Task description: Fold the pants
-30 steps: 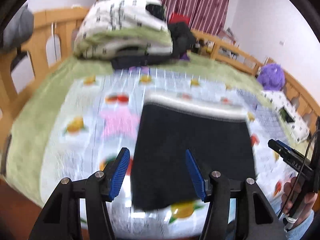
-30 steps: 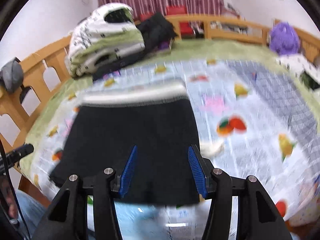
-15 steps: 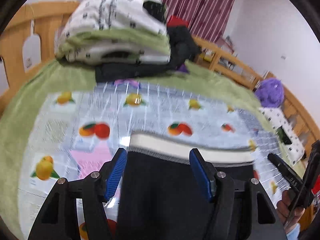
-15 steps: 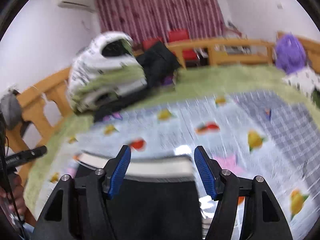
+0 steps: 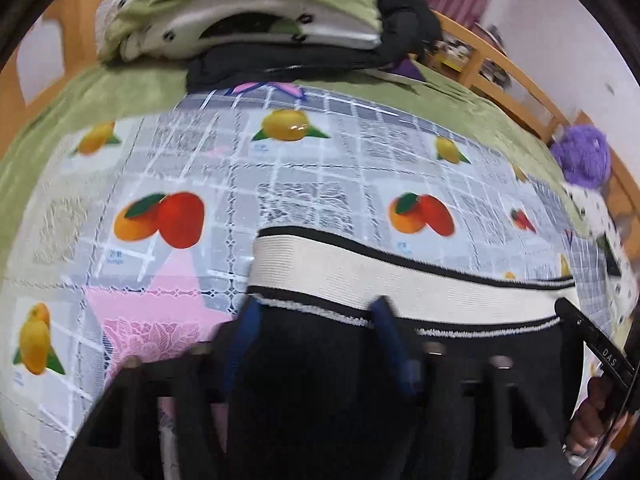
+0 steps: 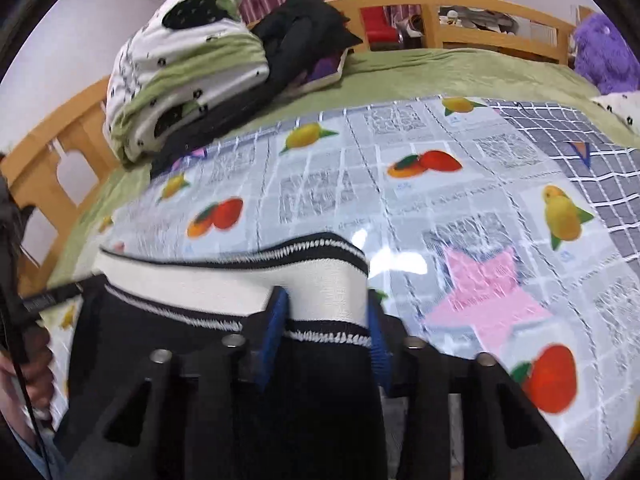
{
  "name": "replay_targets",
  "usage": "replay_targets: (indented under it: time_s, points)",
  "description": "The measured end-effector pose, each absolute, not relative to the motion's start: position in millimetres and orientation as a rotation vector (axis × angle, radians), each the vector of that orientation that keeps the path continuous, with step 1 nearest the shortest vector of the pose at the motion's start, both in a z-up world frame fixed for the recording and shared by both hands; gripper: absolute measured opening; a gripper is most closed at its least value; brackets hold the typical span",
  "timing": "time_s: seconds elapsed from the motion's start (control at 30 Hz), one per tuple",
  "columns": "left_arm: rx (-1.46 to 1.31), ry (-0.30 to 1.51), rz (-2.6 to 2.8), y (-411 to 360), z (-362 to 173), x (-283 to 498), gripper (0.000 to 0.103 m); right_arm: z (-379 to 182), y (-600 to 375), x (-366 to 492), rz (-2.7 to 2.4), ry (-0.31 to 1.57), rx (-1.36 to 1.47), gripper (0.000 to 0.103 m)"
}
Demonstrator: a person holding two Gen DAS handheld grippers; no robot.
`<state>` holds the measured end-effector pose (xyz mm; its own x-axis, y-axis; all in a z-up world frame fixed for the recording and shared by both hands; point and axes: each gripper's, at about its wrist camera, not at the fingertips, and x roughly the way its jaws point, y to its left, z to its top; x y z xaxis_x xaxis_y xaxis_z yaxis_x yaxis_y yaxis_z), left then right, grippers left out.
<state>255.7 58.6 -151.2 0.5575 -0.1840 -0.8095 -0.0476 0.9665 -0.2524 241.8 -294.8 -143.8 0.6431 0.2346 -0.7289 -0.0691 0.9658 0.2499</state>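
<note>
Nearest, the left gripper and right gripper have just been closing, each with the black pants between its blue pads near the cream waistband; whether either pinches the cloth I cannot tell. The pants lie flat on the fruit-print bed cover, folded bedding beyond.

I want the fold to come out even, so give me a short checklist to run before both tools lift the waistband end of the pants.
1. Left tool at the waistband, jaws just closing, fabric between: ok.
2. Right tool at the waistband's other corner, jaws just closing: ok.
3. Pads actually pinching fabric: cannot tell, blurred.
4. Pants flat on the fruit-print cover: ok.
5. Cover beyond the waistband free of clutter: ok; the bedding pile sits farther back.
</note>
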Motion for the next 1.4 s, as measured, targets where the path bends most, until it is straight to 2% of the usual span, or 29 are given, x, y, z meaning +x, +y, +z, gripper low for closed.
replay_targets:
  time_s: [0.03,0.07,0.2,0.27,0.33,0.4,0.47,0.53,0.57,0.6,0.67,0.7,0.77,0.83,0.9,0.97,1.07,1.23,1.27,1.33,1.4]
  points:
    - [-0.288,0.964,-0.093,65.5,-150.5,257.6,0.026,-143.0,-295.1,246.8,0.174,0.863,0.233,0.028]
    - [-0.317,0.952,-0.115,70.6,-149.0,259.1,0.023,-142.2,-297.5,252.7,0.176,0.865,0.264,0.027]
    - [-0.385,0.953,-0.138,78.6,-154.5,261.1,0.022,-143.5,-291.7,266.9,0.184,0.863,0.252,0.026]
    - [-0.354,0.977,-0.123,75.5,-163.1,263.9,0.031,-149.5,-297.0,269.5,0.194,0.891,0.282,0.034]
    - [-0.374,0.982,-0.117,78.6,-162.2,263.6,0.035,-152.8,-310.7,270.9,0.229,0.922,0.367,0.044]
    - [-0.419,0.974,-0.117,84.4,-155.1,264.9,0.036,-150.5,-322.3,272.3,0.249,0.925,0.465,0.044]
    - [-0.414,0.971,-0.097,85.5,-149.9,274.1,0.064,-144.0,-322.7,274.3,0.24,0.899,0.474,0.044]
    - [-0.353,0.995,-0.058,81.2,-153.4,288.5,0.063,-141.3,-309.5,285.6,0.255,0.909,0.39,0.044]
    - [-0.344,1.043,-0.067,77.8,-160.8,299.3,0.055,-142.4,-304.3,291.7,0.26,0.92,0.366,0.042]
    - [-0.368,1.06,-0.102,76.2,-165.7,301.9,0.049,-144.8,-298.6,299.1,0.258,0.937,0.34,0.036]
    - [-0.336,1.029,-0.102,74.2,-167.3,298.1,0.037,-149.1,-295.5,304.3,0.257,0.957,0.307,0.031]
    - [-0.31,1.013,-0.126,73.2,-163.8,295.7,0.033,-149.0,-298.2,301.7,0.265,0.94,0.316,0.026]
    - [-0.363,0.959,-0.168,79.0,-148.6,289.2,0.027,-140.6,-304.5,294.1,0.274,0.882,0.367,0.024]
    - [-0.368,0.967,-0.171,80.1,-148.7,290.5,0.027,-129.6,-301.9,287.8,0.279,0.836,0.345,0.023]
    - [-0.34,0.997,-0.139,76.7,-165.5,295.1,0.03,-149.3,-293.1,297.6,0.229,0.913,0.273,0.025]
    - [-0.328,0.986,-0.104,73.5,-168.2,293.0,0.034,-167.5,-303.1,304.9,0.228,0.95,0.351,0.028]
    - [-0.297,0.978,-0.085,70.4,-157.6,289.5,0.041,-165.0,-316.6,306.0,0.257,0.976,0.45,0.032]
    - [-0.288,0.924,-0.092,67.6,-137.1,268.9,0.042,-125.1,-307.8,268.9,0.212,0.845,0.293,0.036]
    - [-0.271,0.913,-0.119,62.5,-132.6,262.3,0.049,-120.8,-305.6,258.5,0.223,0.827,0.267,0.036]
    - [-0.229,0.913,-0.149,51.7,-130.5,253.7,0.054,-122.9,-298.9,246.1,0.235,0.837,0.195,0.032]
    - [-0.144,0.949,-0.11,38.7,-140.3,249.5,0.054,-138.7,-287.5,250.0,0.169,0.897,0.07,0.032]
